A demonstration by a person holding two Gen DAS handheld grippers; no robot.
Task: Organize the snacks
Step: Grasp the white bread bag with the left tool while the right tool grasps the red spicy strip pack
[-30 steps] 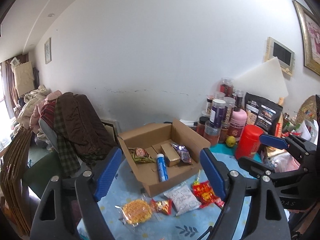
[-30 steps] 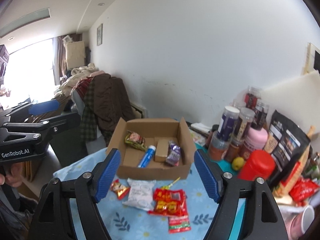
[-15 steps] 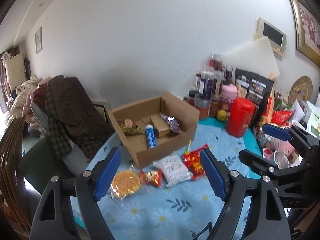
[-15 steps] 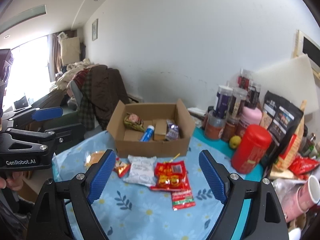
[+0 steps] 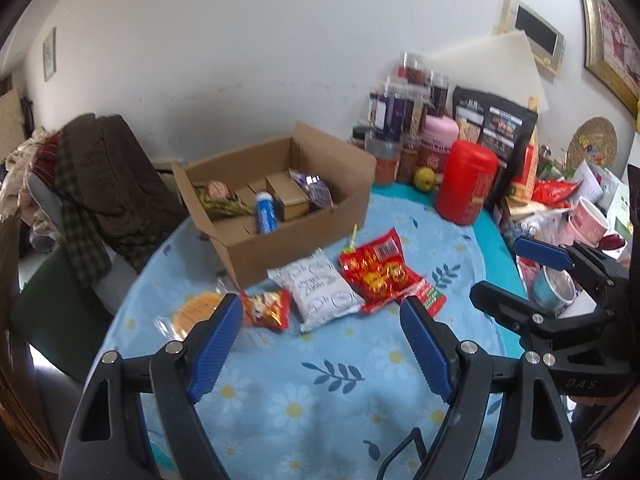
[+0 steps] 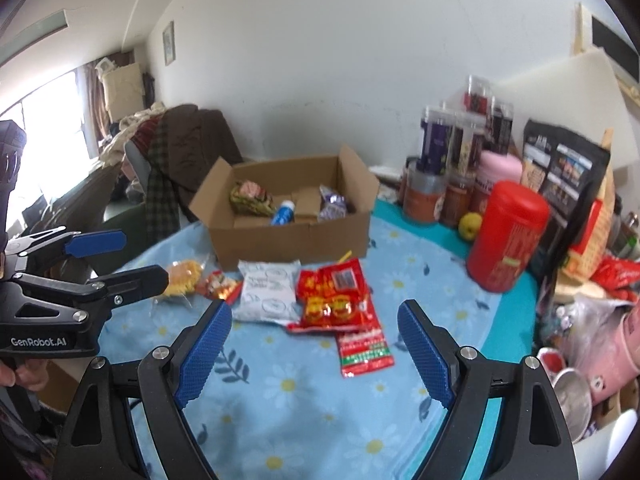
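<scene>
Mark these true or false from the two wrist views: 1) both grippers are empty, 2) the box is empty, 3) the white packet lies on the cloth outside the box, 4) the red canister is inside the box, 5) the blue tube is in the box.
1) True. The left gripper and the right gripper both stand open with nothing between the fingers.
2) False. The cardboard box already holds several items.
3) True. The white packet lies on the blue floral cloth, in front of the box.
4) False. The red canister stands on the cloth, beside the box.
5) True. The blue tube lies in the box.
</scene>
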